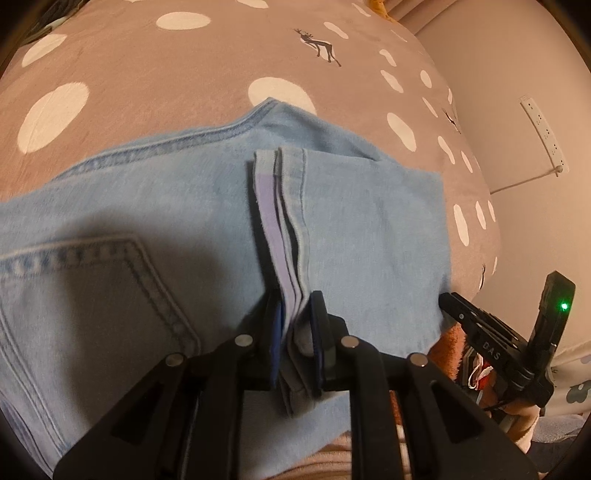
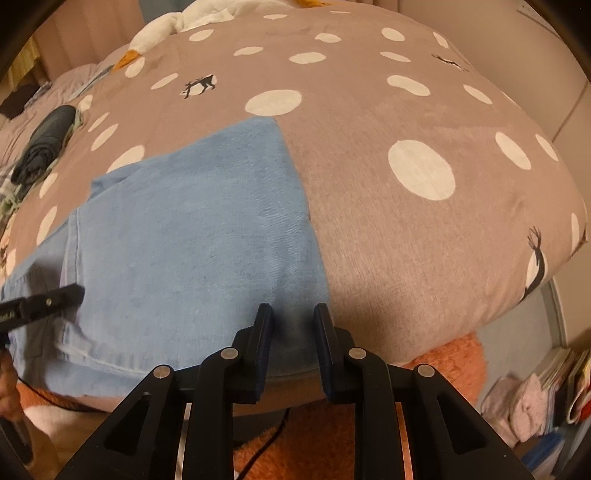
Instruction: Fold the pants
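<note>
Spotted bedspread [image 2: 369,229] lying beyond both jaws; left gripper [image 1: 295,325] pinching jeans [image 1: 184,206] hem, right gripper [image 2: 293,332] hovering part-open over denim, angled down.

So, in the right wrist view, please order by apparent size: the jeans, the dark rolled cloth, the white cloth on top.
1. jeans
2. white cloth and dark rolled cloth: alike, both far away, unsure.
</note>
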### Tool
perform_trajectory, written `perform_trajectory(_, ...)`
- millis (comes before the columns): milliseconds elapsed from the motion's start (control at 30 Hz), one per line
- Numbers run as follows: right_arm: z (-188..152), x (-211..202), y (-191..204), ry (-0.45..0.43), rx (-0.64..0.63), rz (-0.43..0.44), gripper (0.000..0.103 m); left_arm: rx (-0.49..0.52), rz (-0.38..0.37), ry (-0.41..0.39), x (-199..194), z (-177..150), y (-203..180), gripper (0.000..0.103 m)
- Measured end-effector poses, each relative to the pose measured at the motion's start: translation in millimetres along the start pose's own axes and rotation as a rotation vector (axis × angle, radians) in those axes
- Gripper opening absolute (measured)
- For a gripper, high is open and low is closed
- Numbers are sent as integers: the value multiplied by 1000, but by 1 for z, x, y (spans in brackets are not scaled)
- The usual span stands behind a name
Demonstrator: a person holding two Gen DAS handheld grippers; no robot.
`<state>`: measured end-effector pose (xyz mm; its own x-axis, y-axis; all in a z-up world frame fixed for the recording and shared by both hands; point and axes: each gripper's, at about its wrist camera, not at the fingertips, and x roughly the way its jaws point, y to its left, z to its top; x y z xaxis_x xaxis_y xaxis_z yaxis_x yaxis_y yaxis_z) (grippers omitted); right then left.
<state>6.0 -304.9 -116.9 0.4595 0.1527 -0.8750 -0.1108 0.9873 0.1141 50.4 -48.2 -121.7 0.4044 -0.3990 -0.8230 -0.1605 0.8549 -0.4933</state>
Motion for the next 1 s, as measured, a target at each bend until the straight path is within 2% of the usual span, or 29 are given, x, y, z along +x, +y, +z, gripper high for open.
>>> perform_trajectory(67, 1, 0, 1, 4, -2, -7, 23, -1, 6, 8, -5, -3, 0, 19)
perform_trajectory(133, 3, -1, 2, 10, 0, -10, 23, 0, 14, 11, -14, -6, -1, 26)
perform_trajectory(233, 8, -2, 6, 21, -3, -27, 25, -4, 7, -30, -35, -11, 0, 51)
perform_trajectory(267, 10, -4, 7, 21, 0, -31, 29, -1, 20, -64, -47, -12, 0, 67)
perform_trajectory(300, 12, -6, 10, 17, 3, -22, 32, 2, 38, -93, -55, -13, 0, 78)
perform_trajectory(367, 16, -12, 15, -5, 2, 17, 54, 11, 68, -165, -76, -14, 3, 86)
perform_trajectory(400, 19, -16, 19, -21, -3, 40, 60, 4, 89, -202, -88, -15, 8, 89)
perform_trajectory(433, 23, -20, 25, -38, -13, 64, 69, -10, 103, -224, -96, -15, 12, 90)
perform_trajectory(467, 26, -23, 31, -50, -26, 83, 74, -33, 116, -251, -104, -16, 19, 91)
perform_trajectory(567, 38, -31, 54, -89, -100, 137, 75, -105, 135, -316, -125, -20, 40, 92)
perform_trajectory(700, 45, -35, 78, -132, -151, 209, 81, -210, 206, -381, -150, -33, 76, 93)
perform_trajectory(800, 45, -31, 99, -124, -179, 264, 83, -277, 256, -407, -160, -44, 97, 93)
perform_trajectory(933, 42, -22, 118, -93, -224, 276, 83, -379, 297, -424, -169, -63, 125, 93)
perform_trajectory(1000, 41, -20, 124, -80, -240, 275, 83, -430, 301, -402, -167, -73, 139, 93)
